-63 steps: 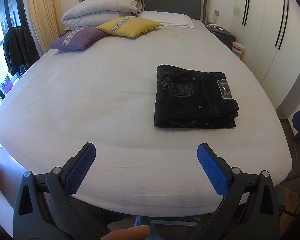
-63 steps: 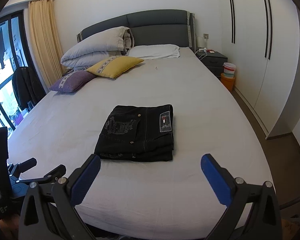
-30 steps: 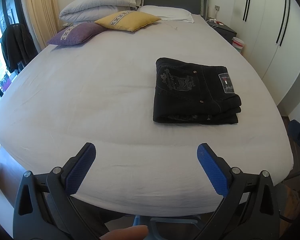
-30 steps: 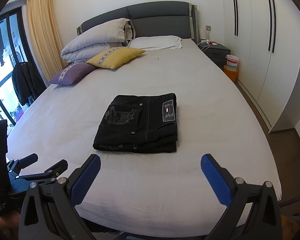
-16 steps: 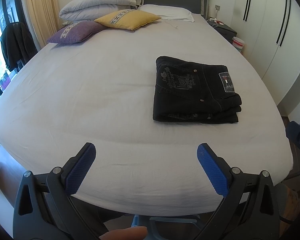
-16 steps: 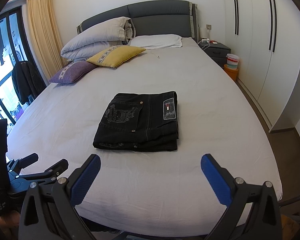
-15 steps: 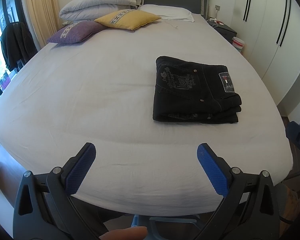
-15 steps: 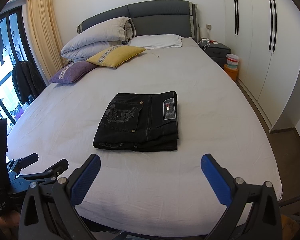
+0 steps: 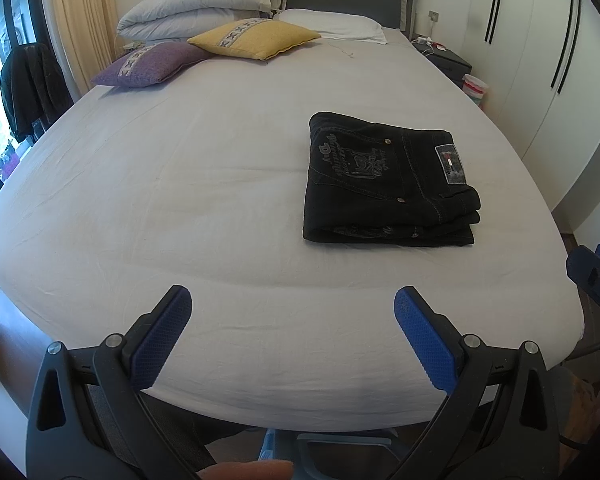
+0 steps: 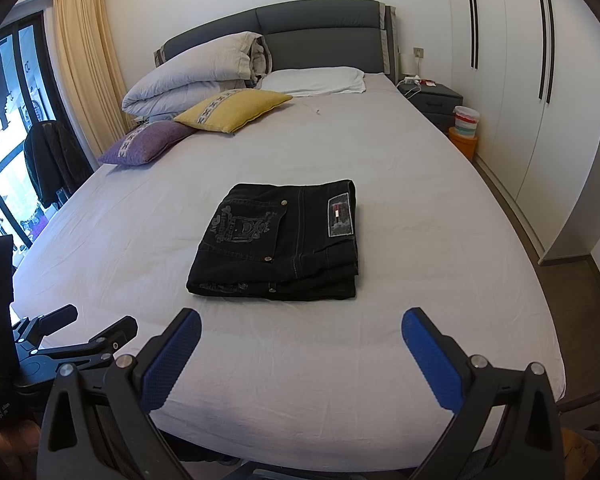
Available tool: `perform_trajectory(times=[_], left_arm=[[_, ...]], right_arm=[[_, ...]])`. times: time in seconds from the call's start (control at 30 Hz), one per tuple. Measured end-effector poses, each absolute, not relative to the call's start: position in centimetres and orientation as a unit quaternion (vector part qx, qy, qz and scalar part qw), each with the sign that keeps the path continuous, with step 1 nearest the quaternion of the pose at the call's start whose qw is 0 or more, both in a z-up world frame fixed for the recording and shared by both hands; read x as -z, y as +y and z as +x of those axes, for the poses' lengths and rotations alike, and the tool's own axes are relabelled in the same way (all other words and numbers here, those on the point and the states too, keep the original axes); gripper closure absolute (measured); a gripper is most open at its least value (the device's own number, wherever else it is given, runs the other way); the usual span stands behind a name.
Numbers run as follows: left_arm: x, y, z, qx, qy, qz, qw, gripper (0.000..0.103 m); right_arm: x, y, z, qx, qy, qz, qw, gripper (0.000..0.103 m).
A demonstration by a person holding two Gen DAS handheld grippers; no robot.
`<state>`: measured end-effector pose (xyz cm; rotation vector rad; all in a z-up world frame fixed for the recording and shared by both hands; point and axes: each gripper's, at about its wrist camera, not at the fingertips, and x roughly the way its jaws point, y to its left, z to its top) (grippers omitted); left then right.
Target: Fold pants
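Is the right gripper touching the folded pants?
Apart. The right wrist view shows bare sheet between the open right gripper and the pants.

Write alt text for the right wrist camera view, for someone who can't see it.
Black jeans lie folded in a neat rectangle on a bed's pale sheet. The right claw is open and empty near the foot of the bed, apart from them. A yellow cushion and a purple cushion sit near the headboard.

Black denim pants [image 10: 280, 240], matt cloth sheet [image 10: 420, 208].
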<state>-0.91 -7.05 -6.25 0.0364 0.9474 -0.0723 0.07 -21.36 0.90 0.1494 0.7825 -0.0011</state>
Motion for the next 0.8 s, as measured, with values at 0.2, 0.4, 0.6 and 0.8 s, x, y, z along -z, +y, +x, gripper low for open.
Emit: perform_trajectory(times=[0.2, 0.4, 0.6, 0.8], left_arm=[[6.28, -7.11, -0.94, 0.035, 0.456, 0.017, 0.889, 0.000], [6.35, -7.14, -1.00, 0.035, 0.458, 0.015, 0.888, 0.000], [6.35, -7.17, -1.01, 0.034, 0.458, 0.015, 0.888, 0.000], [6.36, -7.19, -1.01, 0.034, 0.458, 0.015, 0.888, 0.000]], right_arm=[[-0.88, -21.31, 0.00, 0.001, 0.381, 0.073, 0.922, 0.000], [-0.89, -21.34, 0.00, 0.001, 0.382, 0.073, 0.921, 0.000], [-0.94, -21.39, 0.02, 0.000, 0.382, 0.073, 0.921, 0.000], [-0.99, -21.44, 0.02, 0.001, 0.382, 0.073, 0.921, 0.000]])
